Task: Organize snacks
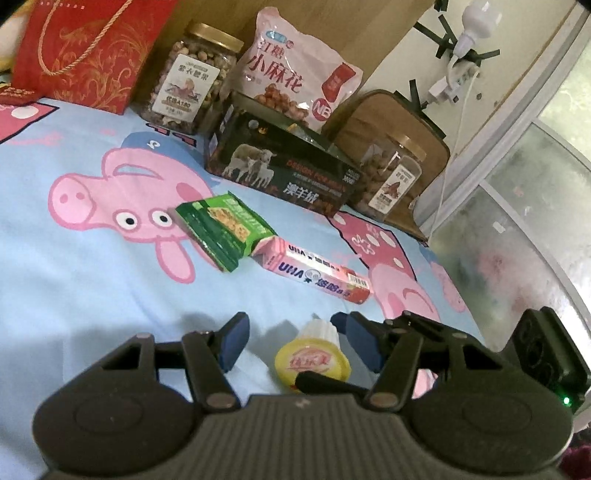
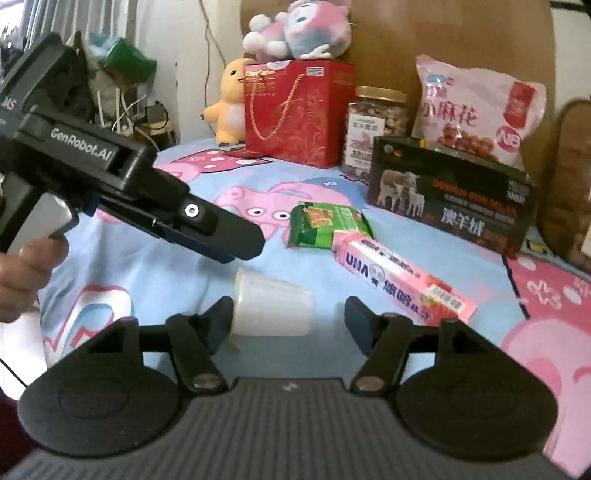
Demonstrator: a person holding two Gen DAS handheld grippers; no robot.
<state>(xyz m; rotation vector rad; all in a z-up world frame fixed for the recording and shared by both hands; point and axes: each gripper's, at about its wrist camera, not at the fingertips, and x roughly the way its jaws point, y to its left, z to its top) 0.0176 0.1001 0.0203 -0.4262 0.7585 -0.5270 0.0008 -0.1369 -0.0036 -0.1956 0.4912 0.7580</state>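
A small white jelly cup with a yellow lid (image 1: 313, 356) lies on its side on the bedsheet, between the open fingers of my left gripper (image 1: 291, 341). In the right wrist view the same cup (image 2: 273, 306) lies just ahead of my open right gripper (image 2: 290, 317), near its left finger. The left gripper (image 2: 225, 236) reaches in from the left above the cup. A green biscuit pack (image 1: 225, 229) (image 2: 327, 225) and a pink UHA candy box (image 1: 317, 269) (image 2: 402, 280) lie further ahead.
Along the back stand a red gift bag (image 1: 85, 51) (image 2: 295, 110), a nut jar (image 1: 188, 81) (image 2: 375, 125), a pink snack bag (image 1: 295, 77) (image 2: 476, 110), a dark sheep-print box (image 1: 280, 170) (image 2: 450, 199) and a second jar (image 1: 391, 177). Plush toys (image 2: 295, 29) sit behind.
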